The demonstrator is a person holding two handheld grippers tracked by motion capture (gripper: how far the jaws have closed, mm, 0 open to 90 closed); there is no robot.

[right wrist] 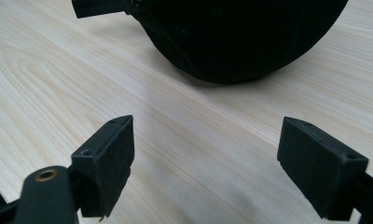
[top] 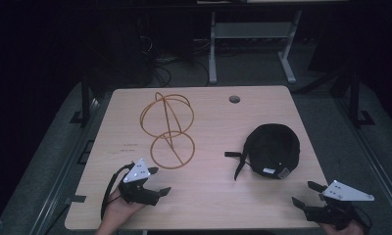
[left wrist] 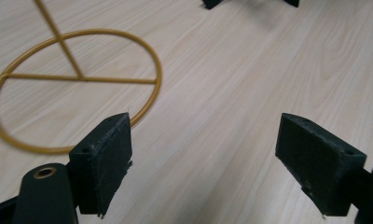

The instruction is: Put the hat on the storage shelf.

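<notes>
Pale wood-grain laminate table top (top: 208, 196), round cable hole (top: 234, 99) near the far edge.

Gold wire hat stand (top: 167, 129) sits left of centre: flat ring base with a crossbar on the table, thin stem rising to a globe of wire hoops that leans toward the far side. In the left gripper view the ring base (left wrist: 77, 79) lies just ahead of the left jaw, not touching it.

Black fabric cap (top: 273, 149) lies right of centre, crown down by the look of it, white label at its near rim, black strap (top: 238, 161) trailing off its left side onto the table. Well apart from the stand. In the right gripper view the cap's dark bulk (right wrist: 236, 37) is straight ahead, near but clear of the jaws.

Left gripper (top: 159, 181): near-left of the table, held in a hand (top: 118, 205), jaws spread wide, nothing between them, pointing right toward the stand base and table middle.

Right gripper (top: 306, 194): near-right corner, jaws spread wide, empty, pointing left toward the cap. Grey three-cornered plate on top of each.

Beyond the table: dark floor, grey metal frame legs (top: 253, 44).
</notes>
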